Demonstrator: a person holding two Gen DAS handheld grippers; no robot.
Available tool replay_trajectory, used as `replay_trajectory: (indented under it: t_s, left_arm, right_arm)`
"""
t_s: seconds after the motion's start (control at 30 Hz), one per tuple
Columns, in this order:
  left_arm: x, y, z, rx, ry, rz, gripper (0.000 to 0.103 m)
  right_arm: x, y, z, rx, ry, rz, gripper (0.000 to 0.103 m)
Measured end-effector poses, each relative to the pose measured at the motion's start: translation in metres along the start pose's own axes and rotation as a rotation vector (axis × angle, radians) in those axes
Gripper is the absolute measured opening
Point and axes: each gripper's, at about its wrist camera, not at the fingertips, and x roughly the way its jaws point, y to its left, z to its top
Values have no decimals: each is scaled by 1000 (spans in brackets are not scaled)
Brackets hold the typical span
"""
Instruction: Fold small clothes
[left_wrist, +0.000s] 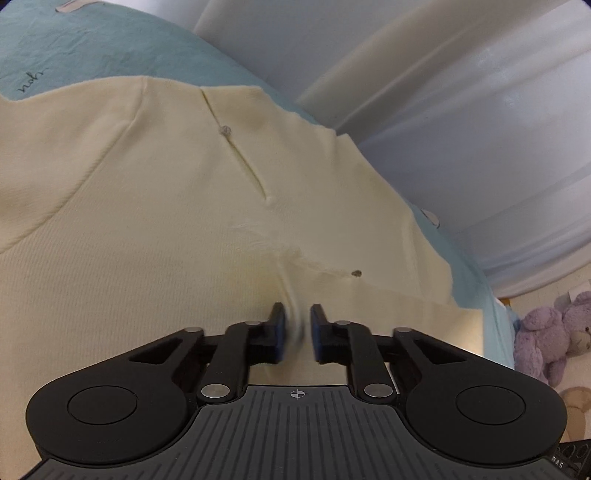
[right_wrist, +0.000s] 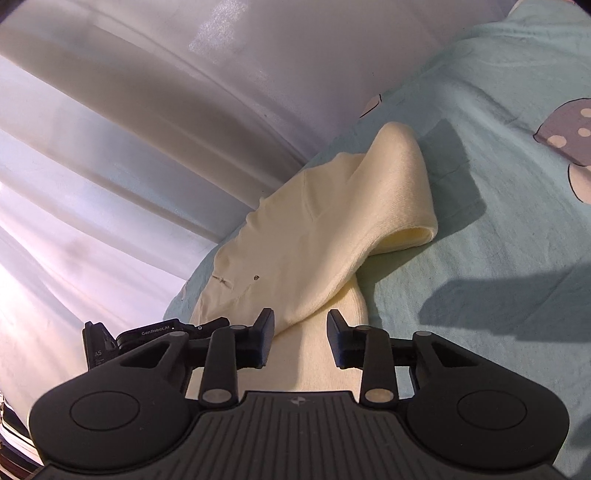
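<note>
A cream ribbed garment (left_wrist: 155, 206) lies on a light blue bedsheet (left_wrist: 74, 40). It has a slit with small buttons. My left gripper (left_wrist: 297, 325) sits low on it, jaws nearly closed on a pinched ridge of the cream fabric. In the right wrist view the same garment (right_wrist: 332, 221) has one sleeve folded over into a raised loop. My right gripper (right_wrist: 301, 332) is open, its fingers on either side of a strip of the cream fabric, not clamping it. The left gripper's body (right_wrist: 147, 332) shows at lower left of the right wrist view.
White curtains (left_wrist: 461, 110) hang along the far edge of the bed. Purple plush toys (left_wrist: 546, 332) lie off the bed at right. The sheet (right_wrist: 498, 166) has mushroom prints (right_wrist: 569, 129), with bare sheet to the right of the garment.
</note>
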Motion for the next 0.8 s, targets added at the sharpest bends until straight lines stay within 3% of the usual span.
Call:
replay_trajectory:
  t_s: [0.1,0.23,0.33,0.4,0.5,0.6,0.63,0.8]
  left_arm:
    - [-8,-8,7,37,-46,4,8]
    - [-51,-11,29,60,-184,-26,5]
    - [-75,-8,41,124,-284,78,3]
    - [-81,1,47,121,-302,112,3]
    - [-76,21,43,70,-238,75,5]
    - [-54,31,32,30,-148,36,35]
    - [-46,32,28,20,-124,10,40]
    - [-17,34,18,-29,-52,-38,49]
  right_arm:
    - [7,1,6,0,-8,-32,26]
    - [14,-1,20,-1,-43,-86,30]
    - [16,1,30,-26,-72,-119,46]
    - [18,2,36,-38,-87,-148,49]
    - [20,0,41,-23,-100,-170,50]
    - [20,1,36,-16,-96,-162,55]
    - [22,2,34,-24,-91,-164,56]
    - [16,3,30,-53,-86,-159,56]
